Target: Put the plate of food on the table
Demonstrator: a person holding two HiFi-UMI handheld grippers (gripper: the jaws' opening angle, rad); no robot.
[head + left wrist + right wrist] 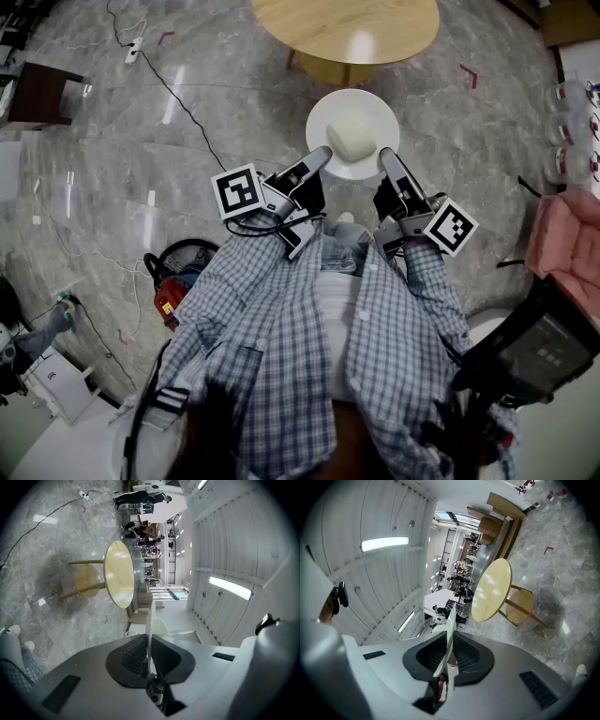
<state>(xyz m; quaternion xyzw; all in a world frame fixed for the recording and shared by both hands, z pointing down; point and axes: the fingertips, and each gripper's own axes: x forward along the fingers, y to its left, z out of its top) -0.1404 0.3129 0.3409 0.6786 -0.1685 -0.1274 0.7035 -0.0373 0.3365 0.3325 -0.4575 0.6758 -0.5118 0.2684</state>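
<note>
A grey marble floor fills the room. At far left a dark box stands on it, and a black cable runs from a power strip toward the middle. The left hand-held gripper is clenched on the left rim of a white plate. Its own view shows that rim edge-on between the closed jaws. A pale block of food lies on the plate. The plate hangs level over the floor, near the round wooden surface but apart from its near edge. The right hand-held gripper grasps the right rim the same way. Further right, bottles stand by the edge of the picture, with a pink cloth below them. Both gripper views show the surface ahead on slim wooden legs, and a long white hall with strip lights.
</note>
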